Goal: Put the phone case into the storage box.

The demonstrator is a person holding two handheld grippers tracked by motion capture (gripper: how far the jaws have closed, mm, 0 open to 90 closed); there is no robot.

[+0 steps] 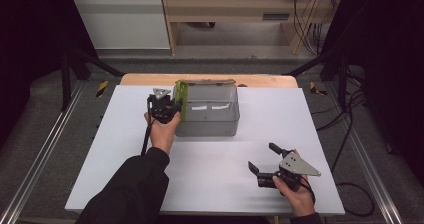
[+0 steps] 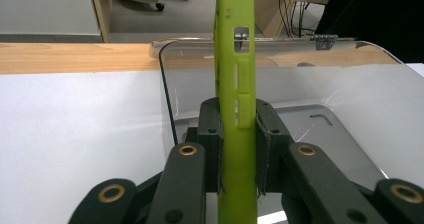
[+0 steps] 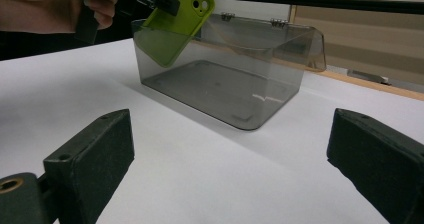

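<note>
White tabletop (image 1: 210, 169) spanning the high view, wooden edge (image 1: 150, 78) running along its far side. Smoky transparent box (image 1: 207, 111) sitting open near the far centre, hinged lid (image 3: 300, 39) leaning back, as seen in the right gripper view; interior showing bare floor. Lime-green phone case (image 2: 235, 109) standing on edge at the box's left wall, lower part dipping inside the rim, camera cutout (image 3: 202, 4) facing out in the right gripper view. Left gripper (image 1: 165, 106) clamping the case between its jaws, seen close in the left gripper view. Right gripper (image 1: 265, 158) resting low near the table's near right, well apart from the box, jaws spread wide and holding nothing.
</note>
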